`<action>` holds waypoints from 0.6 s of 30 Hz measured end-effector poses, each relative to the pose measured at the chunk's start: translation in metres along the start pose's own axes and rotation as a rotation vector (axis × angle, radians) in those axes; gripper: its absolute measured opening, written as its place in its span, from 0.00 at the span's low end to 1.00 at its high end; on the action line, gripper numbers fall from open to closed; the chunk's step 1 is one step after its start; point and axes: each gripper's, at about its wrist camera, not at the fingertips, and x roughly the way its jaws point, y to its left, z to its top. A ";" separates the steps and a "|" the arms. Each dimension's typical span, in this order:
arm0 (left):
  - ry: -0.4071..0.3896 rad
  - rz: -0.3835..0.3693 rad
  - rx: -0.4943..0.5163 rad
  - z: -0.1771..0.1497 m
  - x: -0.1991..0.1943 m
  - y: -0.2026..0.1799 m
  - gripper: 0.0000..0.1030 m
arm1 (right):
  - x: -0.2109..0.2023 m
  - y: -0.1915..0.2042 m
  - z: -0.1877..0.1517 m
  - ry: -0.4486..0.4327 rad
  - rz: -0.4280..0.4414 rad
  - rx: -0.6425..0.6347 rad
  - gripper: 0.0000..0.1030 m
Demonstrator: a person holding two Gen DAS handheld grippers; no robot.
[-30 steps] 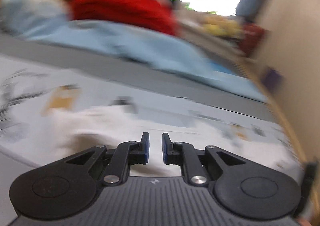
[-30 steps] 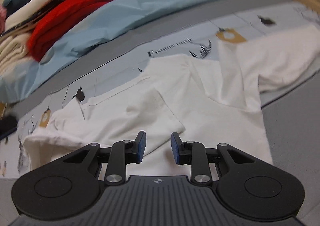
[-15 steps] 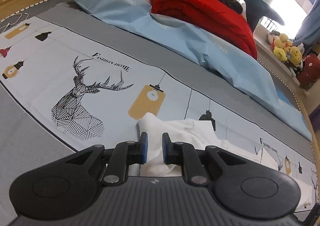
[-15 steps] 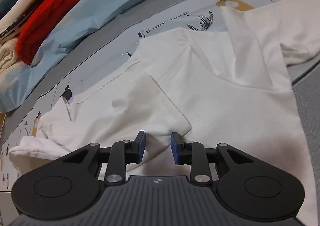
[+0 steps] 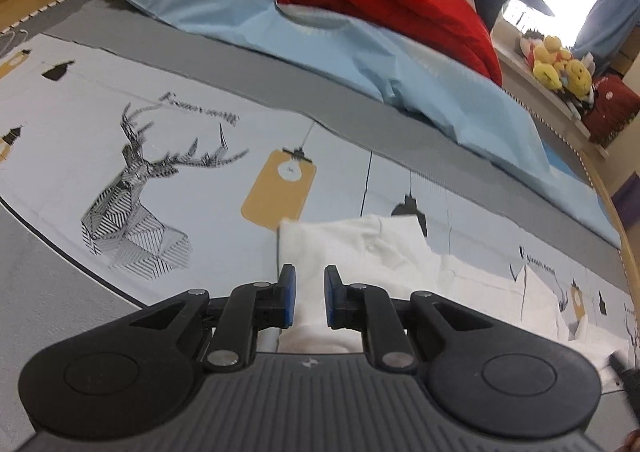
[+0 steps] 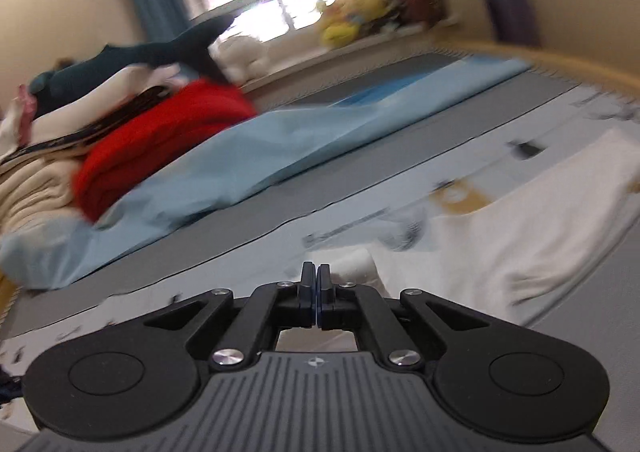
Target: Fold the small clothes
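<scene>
A white T-shirt (image 5: 360,252) lies on the printed bed sheet (image 5: 120,100). In the left wrist view my left gripper (image 5: 308,294) is open, its blue pads either side of the shirt's left end, low over the cloth. In the right wrist view the shirt (image 6: 500,236) spreads to the right. My right gripper (image 6: 316,292) is shut, with white cloth showing just past and under the fingers; the view is blurred, and I cannot tell if cloth is pinched.
A light blue quilt (image 5: 360,52), a red blanket (image 5: 380,0) and stacked cream bedding (image 6: 36,188) lie along the far side of the bed. Plush toys (image 5: 560,64) sit on a sill. The wooden bed frame (image 5: 616,220) curves at right.
My right gripper has closed and its view has tipped up towards the window, now blurred. My left gripper has moved slightly forward over the shirt's end, still open.
</scene>
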 end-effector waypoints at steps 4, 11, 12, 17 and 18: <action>0.060 -0.019 0.003 -0.007 0.013 -0.004 0.20 | 0.043 -0.043 -0.023 0.262 -0.175 0.081 0.00; 0.151 -0.020 0.001 -0.019 0.033 -0.006 0.32 | 0.067 -0.077 -0.028 0.369 -0.140 0.263 0.20; 0.163 -0.018 -0.002 -0.020 0.036 -0.005 0.33 | 0.069 -0.078 -0.026 0.369 -0.127 0.270 0.23; 0.203 -0.001 0.044 -0.027 0.048 -0.008 0.36 | 0.082 -0.071 -0.024 0.395 -0.126 0.225 0.23; 0.211 0.004 0.066 -0.029 0.051 -0.009 0.38 | 0.082 -0.068 -0.023 0.396 -0.129 0.205 0.22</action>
